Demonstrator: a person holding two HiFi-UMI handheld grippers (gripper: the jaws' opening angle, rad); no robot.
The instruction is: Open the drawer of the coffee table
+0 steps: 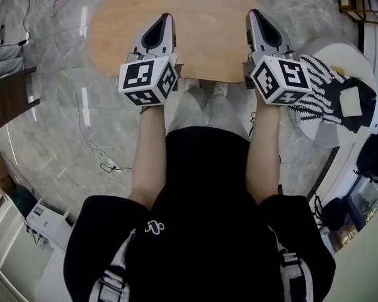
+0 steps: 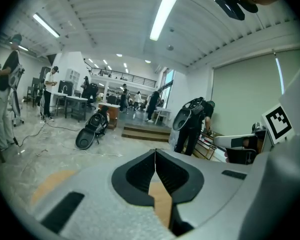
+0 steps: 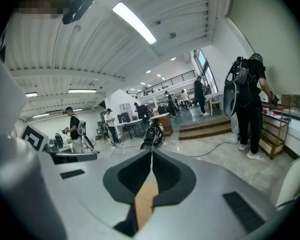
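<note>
The table (image 1: 208, 33) is a low oval of pale wood, directly ahead of the person and below both grippers. It looks solid and stiff, and probably heavy enough to stay put under a gentle pull. The drawer (image 1: 180, 71) sits under the near rim, and the top hides nearly all of it. Only a brown sliver shows beside the left gripper's cube, and no handle can be made out. It is likely a light wooden box on runners that slides straight toward the person, sticking if it is pulled askew. The best hold is probably at the middle of its front, on a knob or under its lower lip.

The left gripper (image 1: 166, 16) is clenched with nothing between its jaws, and so is the right gripper (image 1: 255, 11). Both hover over the top, side by side and well apart, pointing away from the person.

The person's shoes (image 1: 205, 96) stand just short of the rim, right where the drawer would travel. On the marble floor (image 1: 63, 61), a white seat (image 1: 331, 137) with a striped cloth (image 1: 321, 87) lies just right of the table. A dark chair (image 1: 9, 99) stands well off to the left, and a cable (image 1: 88, 137) trails clear of the table.
</note>
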